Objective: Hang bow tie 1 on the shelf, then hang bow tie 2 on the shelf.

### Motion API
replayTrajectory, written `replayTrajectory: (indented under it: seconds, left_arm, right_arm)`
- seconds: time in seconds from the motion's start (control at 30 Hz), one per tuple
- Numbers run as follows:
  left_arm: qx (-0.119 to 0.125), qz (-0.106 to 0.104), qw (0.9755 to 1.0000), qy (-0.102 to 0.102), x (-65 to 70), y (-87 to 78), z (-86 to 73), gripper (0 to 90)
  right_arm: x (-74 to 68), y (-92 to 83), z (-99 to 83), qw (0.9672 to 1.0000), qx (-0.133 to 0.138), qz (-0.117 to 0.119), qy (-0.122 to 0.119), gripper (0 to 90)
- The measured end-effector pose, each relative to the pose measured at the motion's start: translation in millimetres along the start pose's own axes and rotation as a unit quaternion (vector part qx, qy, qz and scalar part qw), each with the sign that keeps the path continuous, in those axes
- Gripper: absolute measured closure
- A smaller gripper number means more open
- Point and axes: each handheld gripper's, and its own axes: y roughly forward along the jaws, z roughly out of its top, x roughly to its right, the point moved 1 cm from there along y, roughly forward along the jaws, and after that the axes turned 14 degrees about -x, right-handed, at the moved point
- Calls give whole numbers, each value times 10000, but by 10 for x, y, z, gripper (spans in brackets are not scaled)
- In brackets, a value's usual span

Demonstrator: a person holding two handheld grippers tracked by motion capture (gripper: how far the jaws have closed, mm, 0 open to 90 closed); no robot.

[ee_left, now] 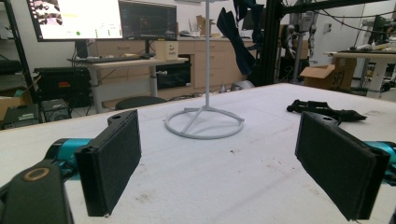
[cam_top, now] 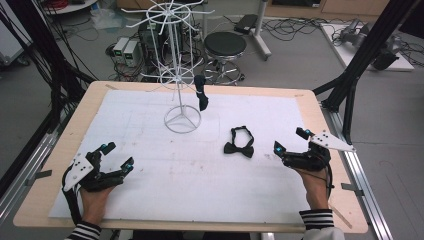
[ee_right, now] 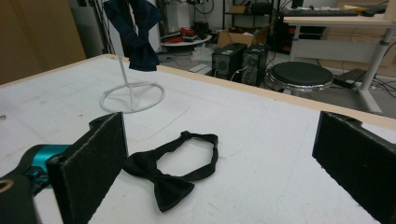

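Both grippers are open, and the flat black fabric bow tie (cam_top: 239, 148) lies just left of the right gripper (cam_top: 290, 141), far from the left gripper (cam_top: 118, 156).

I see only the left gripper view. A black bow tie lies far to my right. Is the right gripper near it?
Observer: Yes, the right gripper is just right of the black bow tie, fingers open, not touching.
Operator: Is its strap closed?
Observer: Yes, the strap makes a closed loop, lying flat.
Operator: Are other hooks on the stand used?
Observer: No, the white stand carries only the dark blue bow tie.
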Motion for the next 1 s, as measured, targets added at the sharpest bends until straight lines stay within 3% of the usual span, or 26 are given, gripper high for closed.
replayTrajectory:
  seconds: [0.57,0.73,1.0]
  left_arm:
    - [9,7,10000,3,-1,-4,-1,147]
    - [5,4,10000,1,-1,-3,-1,147]
    - [12,0,10000,5,-1,-5,-2,147]
  right_arm:
    - [30,14,45,9999,-135,10,-14,25]
    - [24,29,93,9996,-214,114,-170,25]
    - [22,103,156,9967,-625,225,-456,25]
